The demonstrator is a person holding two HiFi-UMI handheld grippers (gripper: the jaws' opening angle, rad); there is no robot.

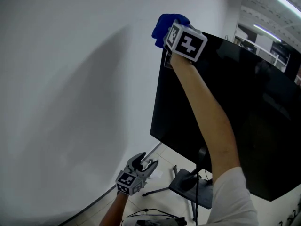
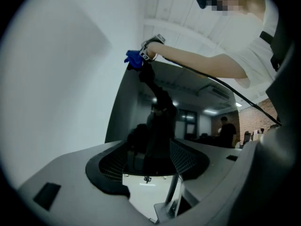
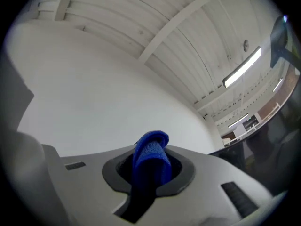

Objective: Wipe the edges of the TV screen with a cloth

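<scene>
Right gripper (image 3: 150, 171): jaws are pinching the blue cloth (image 1: 164, 23), holding it at the top left corner of the TV screen (image 1: 244, 112). Left gripper (image 1: 144, 164): is hanging low, jaws spread, gripping nothing.

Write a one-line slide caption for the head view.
Right gripper holds a blue cloth at the top-left corner of the TV screen; left gripper hangs open below.
</scene>
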